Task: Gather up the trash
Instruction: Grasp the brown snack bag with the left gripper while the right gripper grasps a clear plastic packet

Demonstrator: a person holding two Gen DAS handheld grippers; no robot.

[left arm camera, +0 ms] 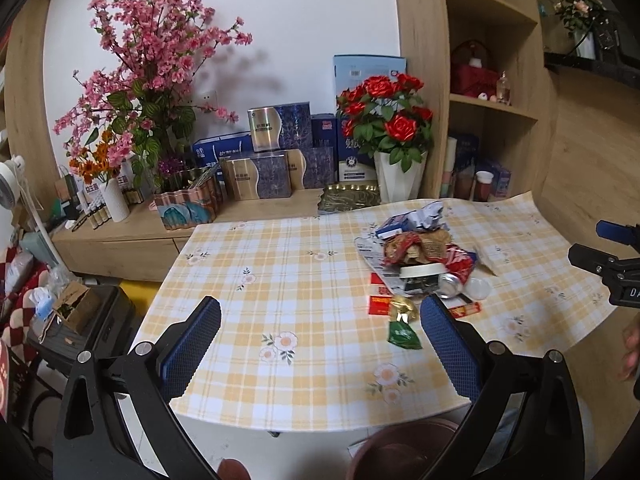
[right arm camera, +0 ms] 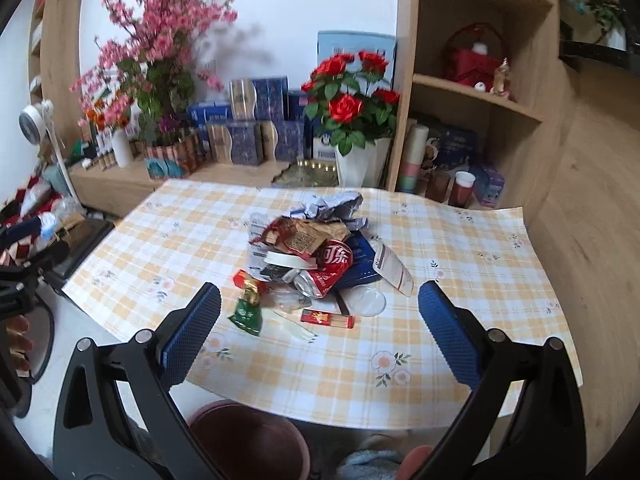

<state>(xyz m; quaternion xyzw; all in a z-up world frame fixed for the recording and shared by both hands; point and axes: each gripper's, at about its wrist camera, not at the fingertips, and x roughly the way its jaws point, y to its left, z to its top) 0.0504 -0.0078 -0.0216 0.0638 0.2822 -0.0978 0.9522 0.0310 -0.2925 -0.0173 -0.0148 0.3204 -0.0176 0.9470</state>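
Both grippers are wide open, nothing held. Your right gripper point(right arm camera: 319, 304) hovers over the near edge of the yellow-check flowered tablecloth point(right arm camera: 460, 240). The trash heap point(right arm camera: 316, 248) sits straight ahead of it and just beyond the fingertips. From your left gripper point(left arm camera: 320, 316) the same heap is ahead and off to the right.

Nearest loose pieces:
- The green foil wrapper point(right arm camera: 246, 314) lies just inside the left finger. It looks light, crinkly and slippery, so pinch a raised fold, not the flat face.
- The small red rectangular packet point(right arm camera: 328, 317) lies between the fingers, a little ahead. It's flat, so approach low and take it across the short side.
- The clear round plastic lid point(right arm camera: 366, 300) is just behind the packet. It's thin and springy; grab the rim.
- The crushed red drink can point(right arm camera: 330, 270) is on the heap's near side. It's stiffer and dented, so squeeze across the crumpled waist.

The dark brown round bin point(right arm camera: 248, 440) is below the table edge, under the left finger. Judgement: nothing collected yet. Start with the wrapper; light stuff may slide when you close on it.
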